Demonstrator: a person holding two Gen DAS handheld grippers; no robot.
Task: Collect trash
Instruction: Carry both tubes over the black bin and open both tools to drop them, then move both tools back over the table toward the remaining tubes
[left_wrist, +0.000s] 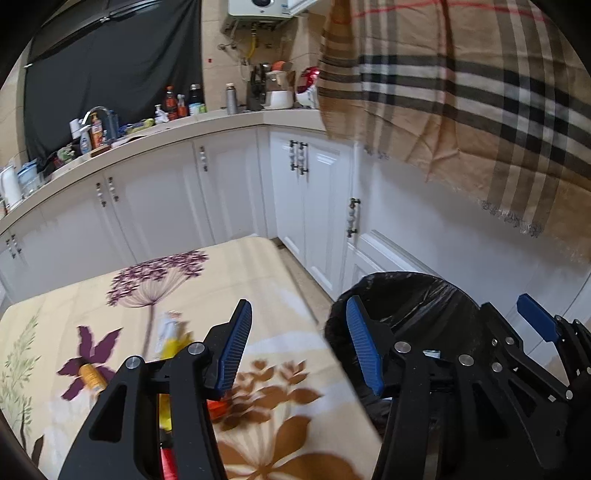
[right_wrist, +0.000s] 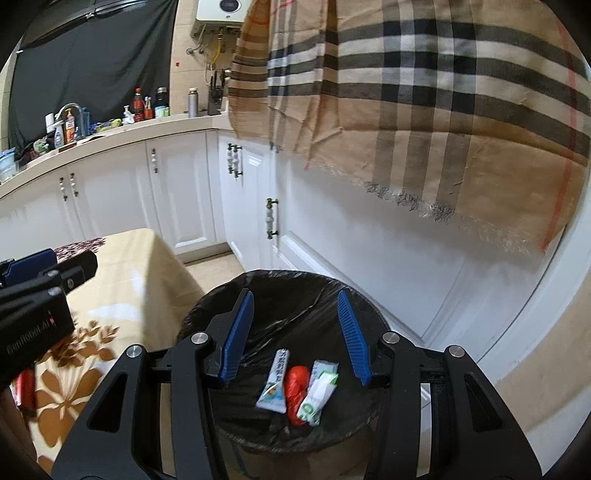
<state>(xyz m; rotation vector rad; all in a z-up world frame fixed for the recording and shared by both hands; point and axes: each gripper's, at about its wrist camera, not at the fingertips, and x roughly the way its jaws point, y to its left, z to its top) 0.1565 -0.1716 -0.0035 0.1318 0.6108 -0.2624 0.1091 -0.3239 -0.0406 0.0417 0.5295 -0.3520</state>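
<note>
The right gripper (right_wrist: 295, 336) hangs directly over the trash bin (right_wrist: 207, 314), which is lined with a black bag and stands on the floor just beside the right edge of the table (right_wrist: 147, 266). Its two blue fingers are spread wide and there is nothing between them. Under the gap, on the bottom of the bin, lie three pieces of trash close together and touching: a white and blue wrapper (right_wrist: 275, 382) on the left, a red wrapper (right_wrist: 296, 387) in the middle, and a white and green wrapper (right_wrist: 320, 387) on the right. All three are well below the fingertips, not in contact with them. The left gripper (left_wrist: 299, 345) is over the right edge of the table, with its right finger already in front of the bin's rim (left_wrist: 406, 280); its fingers also stand far apart and hold nothing. On the flowered tablecloth (left_wrist: 258, 295), to the left of this gripper's left finger, more trash is lying: a blurred yellow and white packet (left_wrist: 170, 338) near the middle of the table, and an orange bottle cap or small bottle (left_wrist: 90, 374) closer to the left edge. Something red (left_wrist: 218, 406) is partly hidden under the left finger, and I cannot tell what it is.
</note>
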